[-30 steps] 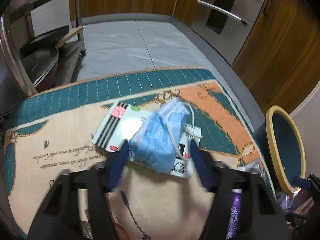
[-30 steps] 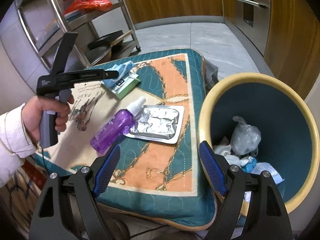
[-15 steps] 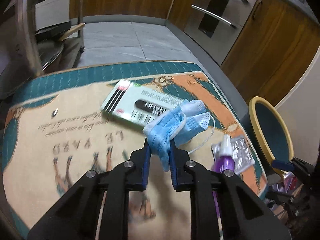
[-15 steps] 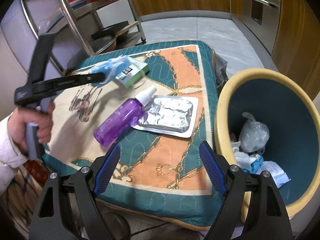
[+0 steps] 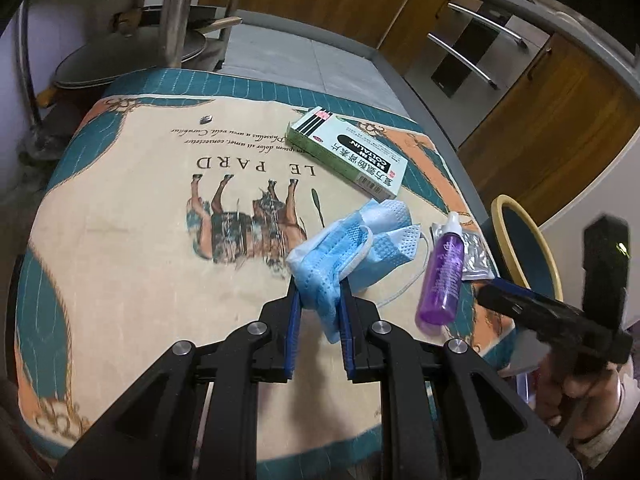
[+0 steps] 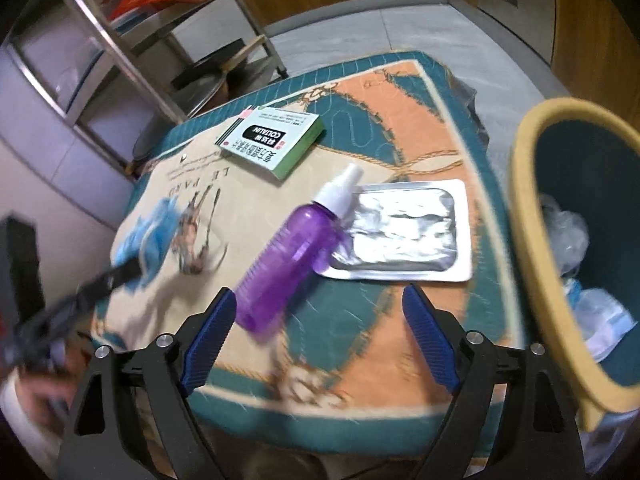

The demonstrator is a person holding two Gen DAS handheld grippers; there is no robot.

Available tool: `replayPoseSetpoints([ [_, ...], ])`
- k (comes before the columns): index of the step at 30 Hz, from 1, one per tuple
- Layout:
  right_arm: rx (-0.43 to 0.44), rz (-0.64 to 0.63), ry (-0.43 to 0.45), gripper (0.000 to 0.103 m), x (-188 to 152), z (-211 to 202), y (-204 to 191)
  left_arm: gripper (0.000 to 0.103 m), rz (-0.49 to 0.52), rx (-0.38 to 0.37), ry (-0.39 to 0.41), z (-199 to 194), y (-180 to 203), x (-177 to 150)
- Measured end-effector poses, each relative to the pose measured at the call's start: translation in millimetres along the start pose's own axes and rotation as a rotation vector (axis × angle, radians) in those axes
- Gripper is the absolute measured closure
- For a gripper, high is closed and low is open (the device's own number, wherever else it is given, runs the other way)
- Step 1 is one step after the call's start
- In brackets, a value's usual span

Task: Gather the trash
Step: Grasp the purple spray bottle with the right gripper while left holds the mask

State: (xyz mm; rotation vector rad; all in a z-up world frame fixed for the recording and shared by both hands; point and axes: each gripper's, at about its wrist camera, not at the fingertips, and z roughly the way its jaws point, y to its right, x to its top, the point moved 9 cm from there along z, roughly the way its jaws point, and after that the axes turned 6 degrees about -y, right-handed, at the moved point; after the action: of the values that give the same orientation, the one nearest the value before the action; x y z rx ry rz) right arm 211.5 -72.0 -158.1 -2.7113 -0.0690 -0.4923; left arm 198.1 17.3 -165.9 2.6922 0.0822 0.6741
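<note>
blue mask (image 5: 336, 264) pinched in left jaws above the cloth's (image 5: 132, 264) bare middle.

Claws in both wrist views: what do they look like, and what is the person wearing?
Both claws, left claw and right claw, are black angular frames with silver bolts and ribbed blue pads. The right one has a black pistol-style handle. A white sleeve shows, blurred. No cables visible.
</note>
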Motion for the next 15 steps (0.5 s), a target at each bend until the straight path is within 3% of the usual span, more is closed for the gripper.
replayPoseSetpoints([
  [7, -0.091, -0.063, -0.044, 0.016, 7, 30, -25, 0.086, -0.012, 0.002, 0.005, -6, 1, -9],
  [12, -0.193, -0.215, -0.046, 0.017, 4, 44, -43, 0.086, -0.027, 0.006, 0.007, -7, -3, -11],
  [15, -0.232, -0.288, -0.045, 0.038, -1, 48, -48, 0.086, -0.030, 0.012, 0.005, -7, -5, -11],
])
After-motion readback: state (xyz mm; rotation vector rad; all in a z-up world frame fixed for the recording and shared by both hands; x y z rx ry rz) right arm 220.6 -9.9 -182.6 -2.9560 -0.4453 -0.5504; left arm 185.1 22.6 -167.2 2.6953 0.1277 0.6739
